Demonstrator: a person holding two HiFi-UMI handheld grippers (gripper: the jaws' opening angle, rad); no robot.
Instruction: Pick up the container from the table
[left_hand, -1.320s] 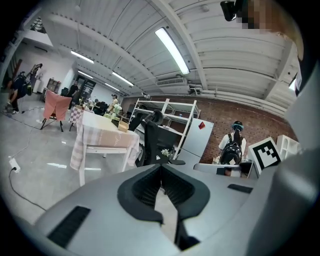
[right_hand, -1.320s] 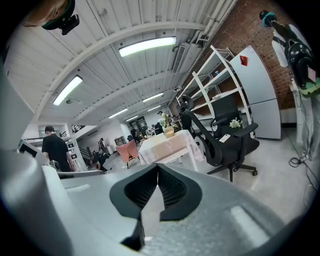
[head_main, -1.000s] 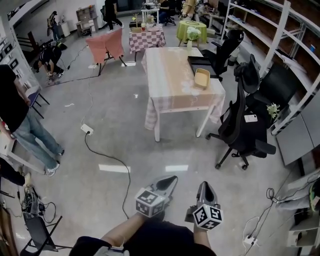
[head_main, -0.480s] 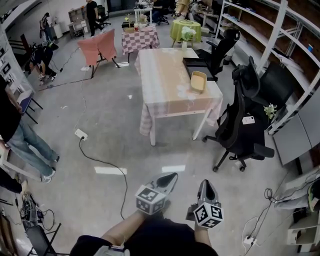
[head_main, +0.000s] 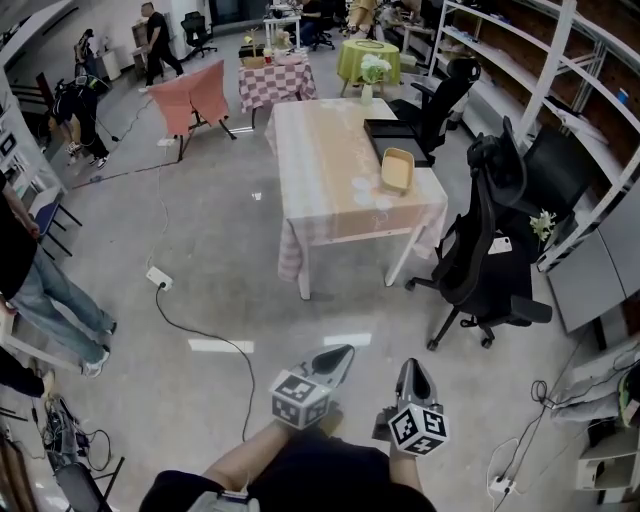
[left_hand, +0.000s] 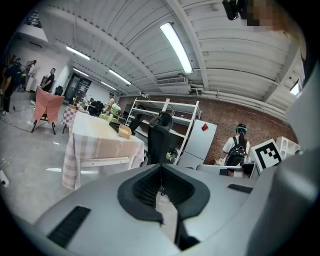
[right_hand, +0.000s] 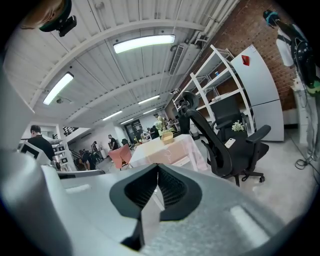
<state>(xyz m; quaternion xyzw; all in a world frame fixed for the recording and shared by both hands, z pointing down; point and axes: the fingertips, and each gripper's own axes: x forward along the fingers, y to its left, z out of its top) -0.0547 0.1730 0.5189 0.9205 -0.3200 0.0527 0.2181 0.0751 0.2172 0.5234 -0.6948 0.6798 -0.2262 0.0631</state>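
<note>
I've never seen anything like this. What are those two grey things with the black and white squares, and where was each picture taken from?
No robot here: a person holds a grey two-jaw gripper in each hand. The head view comes from a camera on the person's head, looking down at the left gripper and right gripper. The patterned cubes are parts of the grippers. The other two pictures come from cameras riding on each gripper, looking along its jaws. Both pairs of jaws are closed and hold nothing. Ahead stands a table with a pink checked cloth; on it lie a shallow tan rectangular container and a flat black object. Neither gripper is near the container.
</note>
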